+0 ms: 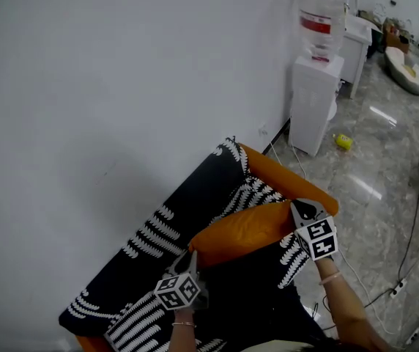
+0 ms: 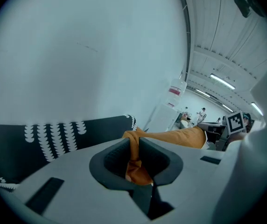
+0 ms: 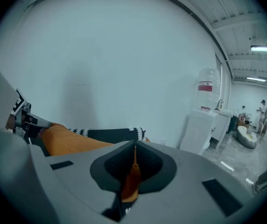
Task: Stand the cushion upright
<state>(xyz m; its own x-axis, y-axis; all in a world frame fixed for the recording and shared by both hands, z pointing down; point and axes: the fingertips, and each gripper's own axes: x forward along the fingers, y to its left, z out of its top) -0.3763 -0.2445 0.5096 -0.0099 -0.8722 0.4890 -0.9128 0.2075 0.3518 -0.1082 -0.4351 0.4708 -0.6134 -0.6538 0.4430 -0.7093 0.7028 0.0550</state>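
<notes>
An orange cushion (image 1: 246,229) hangs lifted above a sofa (image 1: 173,222) draped in black cloth with white leaf print. My left gripper (image 1: 192,254) is shut on the cushion's near left corner; in the left gripper view the orange fabric (image 2: 134,164) is pinched between the jaws and the cushion (image 2: 180,136) stretches away to the right. My right gripper (image 1: 297,210) is shut on the right corner; a thin fold of cushion fabric (image 3: 132,178) sits between the jaws, with the cushion's body (image 3: 70,141) at the left. The cushion's underside is hidden.
A white wall (image 1: 121,86) runs right behind the sofa. A water dispenser (image 1: 316,86) stands on the tiled floor beyond the sofa's orange arm (image 1: 283,174). A yellow object (image 1: 343,142) and cables (image 1: 407,255) lie on the floor to the right.
</notes>
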